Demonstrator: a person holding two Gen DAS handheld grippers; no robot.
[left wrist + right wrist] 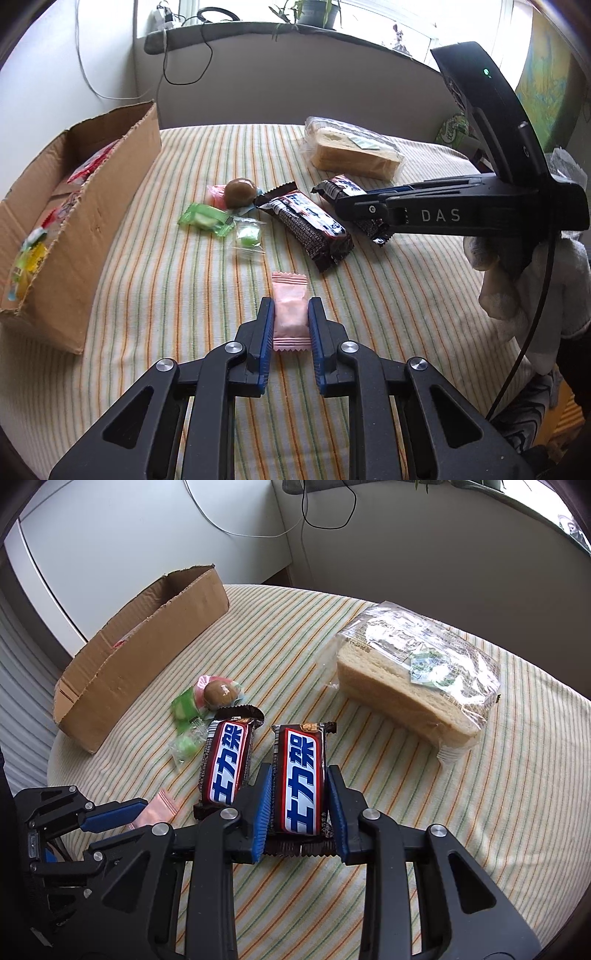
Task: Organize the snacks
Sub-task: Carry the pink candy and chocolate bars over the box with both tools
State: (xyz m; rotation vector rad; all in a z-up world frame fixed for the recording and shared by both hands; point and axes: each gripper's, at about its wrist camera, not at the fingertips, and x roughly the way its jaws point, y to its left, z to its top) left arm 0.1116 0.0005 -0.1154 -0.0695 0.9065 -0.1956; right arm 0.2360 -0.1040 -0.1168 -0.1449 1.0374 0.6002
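My left gripper (290, 314) is shut on a pink candy packet (290, 308) that lies on the striped tablecloth (184, 314). My right gripper (298, 794) is shut on a brown chocolate bar (301, 775) with its pads against both long sides. It also shows in the left wrist view (347, 208), over that bar (345, 186). A second chocolate bar (227, 766) lies just left of the held one. Green candies (184, 709) and a brown ball (220, 693) lie behind it. An open cardboard box (74, 221) at the left holds several snacks.
A bag of sliced bread (417, 686) lies at the back right of the table. The left gripper (110, 816) shows at the lower left of the right wrist view. A wall with cables and a window sill with plants (306, 14) stand behind.
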